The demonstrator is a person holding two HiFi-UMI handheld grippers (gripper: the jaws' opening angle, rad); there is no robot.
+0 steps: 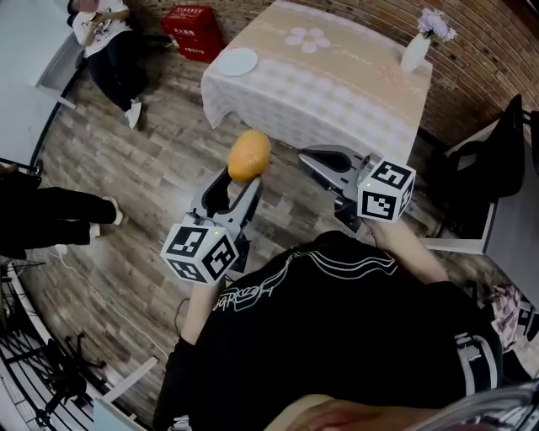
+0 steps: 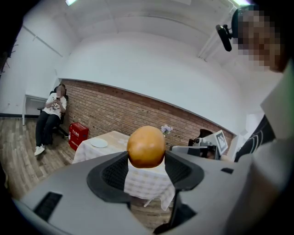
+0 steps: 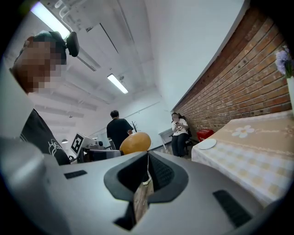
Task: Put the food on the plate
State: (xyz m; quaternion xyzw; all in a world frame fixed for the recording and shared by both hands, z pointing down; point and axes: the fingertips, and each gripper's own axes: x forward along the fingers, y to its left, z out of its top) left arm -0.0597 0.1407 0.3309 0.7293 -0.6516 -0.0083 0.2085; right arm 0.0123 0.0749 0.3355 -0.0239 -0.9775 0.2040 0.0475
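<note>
The person in the black top stands back from the tabletop (image 1: 337,93), a claw in each hand, both held out over the wooden floor (image 1: 126,252).

The left claw (image 1: 242,177) has the food (image 1: 249,155), a round orange-brown lump, pinched between its two dark pads. The jaws stand wide around it, pressing on its left and right flanks, and it sits right at their tips. In the left gripper view the food (image 2: 146,146) is up in the air with the tabletop's checked cloth (image 2: 147,183) showing beneath it. It is short of the tabletop and well apart from the plate.

The right claw (image 1: 306,155) holds nothing. Its jaws are drawn together, meeting at the tips, with only a thin slit between them in the right gripper view (image 3: 147,158). It hangs level with the left one, on the side away from the plate, also short of the tabletop.

The white plate (image 1: 238,61) lies bare on the tabletop's left near corner. A white vase (image 1: 415,50) of pale flowers stands at the tabletop's far right corner, by the brick wall (image 1: 472,50). A red crate (image 1: 194,29) sits on the floor beyond the tabletop's plate corner. Farther out that way from the tabletop someone sits on a chair (image 1: 105,25).
</note>
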